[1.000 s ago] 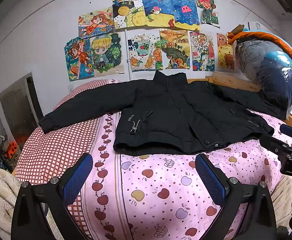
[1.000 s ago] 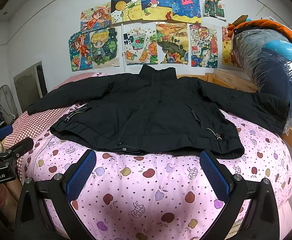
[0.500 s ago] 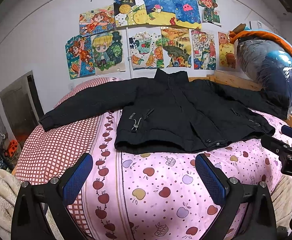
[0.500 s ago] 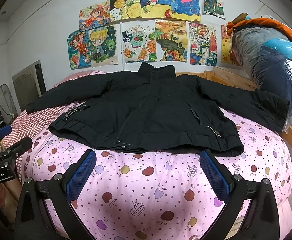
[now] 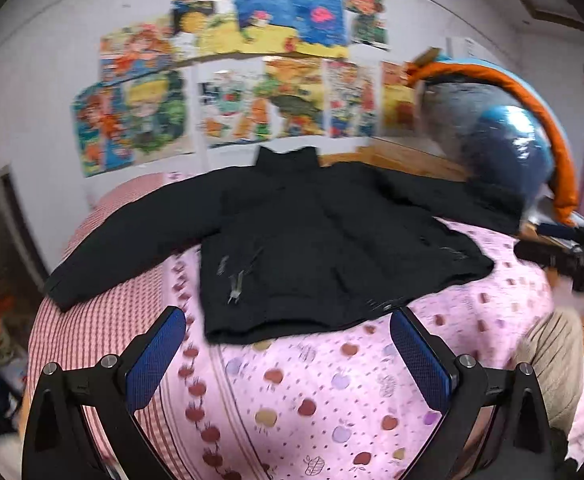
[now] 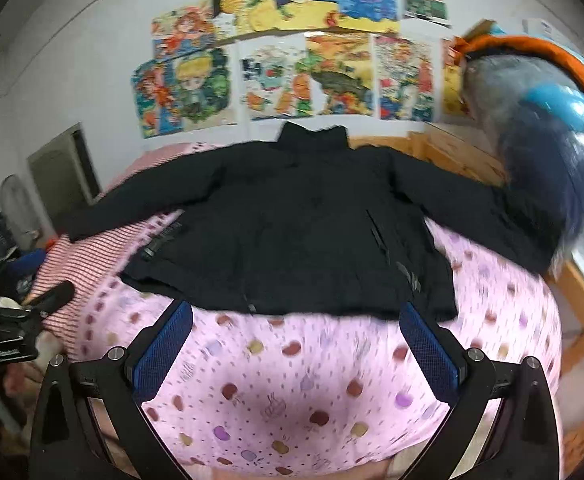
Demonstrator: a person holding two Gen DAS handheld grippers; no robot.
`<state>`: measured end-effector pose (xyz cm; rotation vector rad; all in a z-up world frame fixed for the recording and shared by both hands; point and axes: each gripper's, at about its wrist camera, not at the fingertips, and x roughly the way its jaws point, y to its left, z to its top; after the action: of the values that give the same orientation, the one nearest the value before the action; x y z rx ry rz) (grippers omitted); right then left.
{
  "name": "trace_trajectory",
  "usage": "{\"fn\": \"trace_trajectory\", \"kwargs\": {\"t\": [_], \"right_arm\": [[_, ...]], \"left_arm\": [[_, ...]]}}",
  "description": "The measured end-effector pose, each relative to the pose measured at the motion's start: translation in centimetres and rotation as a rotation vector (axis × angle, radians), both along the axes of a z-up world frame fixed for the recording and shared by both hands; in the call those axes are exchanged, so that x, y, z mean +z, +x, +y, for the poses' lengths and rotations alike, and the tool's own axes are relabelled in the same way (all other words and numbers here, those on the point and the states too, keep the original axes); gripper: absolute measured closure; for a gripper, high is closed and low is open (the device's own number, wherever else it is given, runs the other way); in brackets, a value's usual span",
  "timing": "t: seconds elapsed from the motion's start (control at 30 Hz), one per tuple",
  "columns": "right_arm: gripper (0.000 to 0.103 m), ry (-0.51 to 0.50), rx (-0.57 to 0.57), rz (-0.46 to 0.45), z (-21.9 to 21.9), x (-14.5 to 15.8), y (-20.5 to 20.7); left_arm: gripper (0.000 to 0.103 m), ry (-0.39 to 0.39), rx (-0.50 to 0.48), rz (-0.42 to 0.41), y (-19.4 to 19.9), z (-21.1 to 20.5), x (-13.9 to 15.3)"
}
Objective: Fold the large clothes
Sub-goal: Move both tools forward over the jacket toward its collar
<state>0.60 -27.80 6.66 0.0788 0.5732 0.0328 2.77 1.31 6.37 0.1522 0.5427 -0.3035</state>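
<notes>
— Jacket first: where does it lie?
— Spread flat, front up, on the pink apple-print bedspread, sleeves out, collar toward the wall of drawings.
— And nearest us?
— Left gripper and right gripper, both spread wide, empty, just short of the hem.
— How to start well?
— Probably pinch the hem corners together, lift evenly.
— Changed from half a second ago?
— Both claws closer; the picture has blurred.

jacket: black, padded, front up
pose: spread flat, both sleeves out, collar toward 12 o'clock
place: on the bed
</notes>
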Motion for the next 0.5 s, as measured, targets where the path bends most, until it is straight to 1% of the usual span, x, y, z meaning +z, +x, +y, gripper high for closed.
{"fn": "trace_trajectory", "kwargs": {"t": [0.07,0.13,0.17,0.23,0.27,0.37,0.4,0.5], "right_arm": [[0.001,-0.004,-0.03,0.029,-1.7,2.3,1.2],[0.001,0.008,-0.1,0.058,-4.0,4.1,2.8],[0.001,0.022,-0.144,0.075,-5.6,4.9,3.9],[0.001,0.042,-0.227,0.092,-8.4,5.8,5.8],[0.001,0.053,-0.291,0.095,-10.1,5.9,6.8],[0.001,0.091,-0.463,0.106,-14.9,4.5,9.1],[0.001,0.107,-0.524,0.117,-16.6,3.4,9.6],[0.001,0.158,-0.632,0.142,-20.6,-0.4,10.4]], "left_arm": [[0.0,0.023,-0.008,0.004,1.3,-0.7,1.6],[0.0,0.054,-0.016,-0.004,3.2,-1.4,3.0],[0.0,0.074,-0.018,0.004,4.8,-1.9,3.6],[0.0,0.083,-0.012,0.024,7.7,-2.7,4.3],[0.0,0.081,-0.008,0.036,9.2,-3.2,4.4],[0.0,0.062,0.001,0.097,14.4,-4.4,4.4],[0.0,0.061,0.009,0.114,15.8,-4.9,4.4],[0.0,0.056,0.041,0.151,20.8,-7.1,3.9]]}}
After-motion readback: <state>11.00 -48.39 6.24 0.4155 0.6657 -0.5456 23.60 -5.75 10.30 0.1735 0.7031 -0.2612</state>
